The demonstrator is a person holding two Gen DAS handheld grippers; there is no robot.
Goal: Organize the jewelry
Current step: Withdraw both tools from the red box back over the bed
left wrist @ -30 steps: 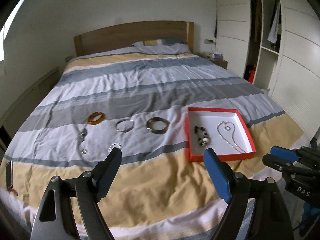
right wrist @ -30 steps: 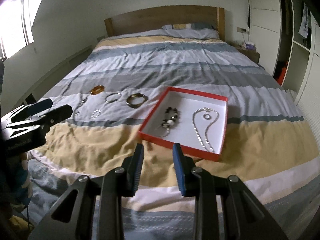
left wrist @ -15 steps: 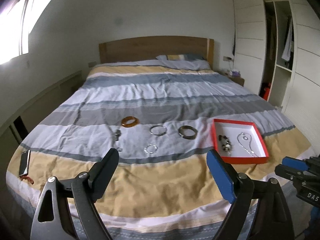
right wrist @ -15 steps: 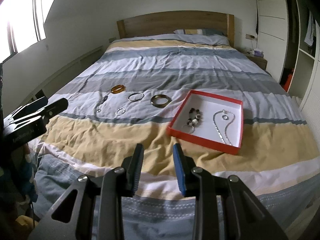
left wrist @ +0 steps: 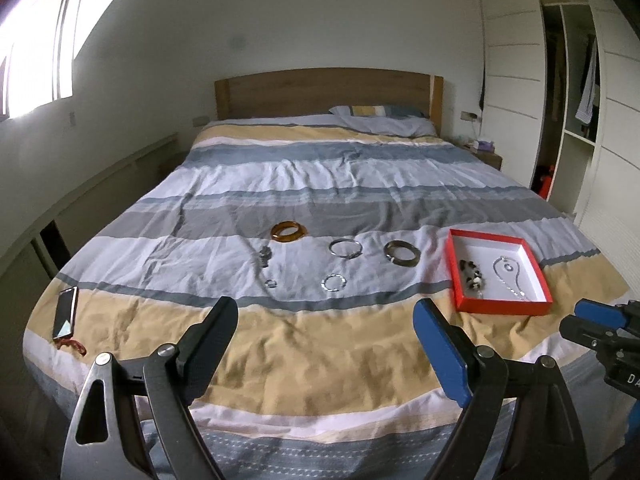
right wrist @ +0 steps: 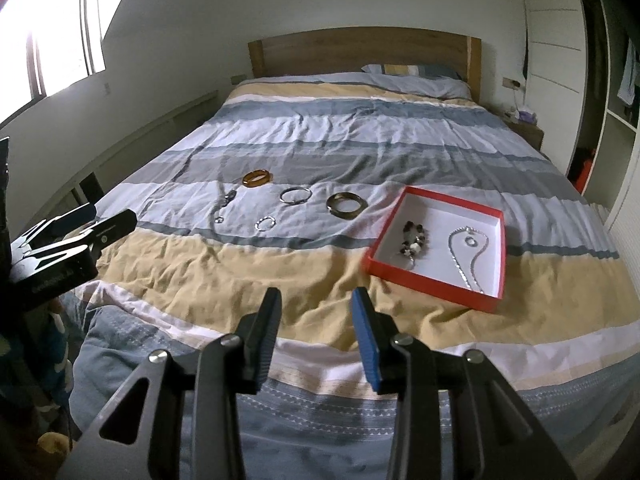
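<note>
On the striped bedspread [left wrist: 320, 340] lie several loose pieces: an amber bangle [left wrist: 277, 234], a silver bangle [left wrist: 334, 249], a dark olive bangle [left wrist: 390, 255], a small silver bracelet [left wrist: 326, 282] and a watch-like piece [left wrist: 265, 254]. To their right a red box [left wrist: 504, 306] holds a beaded bracelet [left wrist: 472, 274] and a silver chain [left wrist: 512, 280]. My left gripper [left wrist: 324, 306] hangs open and empty over the bed's near edge, well short of the jewellery. My right gripper [right wrist: 317, 294], jaws opening with nothing between them, hovers short of the red box [right wrist: 428, 285].
A phone [left wrist: 66, 312] lies on the bedspread near the bed's left front corner. A wooden headboard [left wrist: 328, 94] and a pillow [left wrist: 380, 118] are at the far end. A wardrobe [left wrist: 568, 120] and a nightstand [left wrist: 486, 156] stand to the right.
Both grippers have drawn back from the bed, so the jewellery and box look smaller and farther off. The right jaws have widened a little. The phone has come into the left view.
</note>
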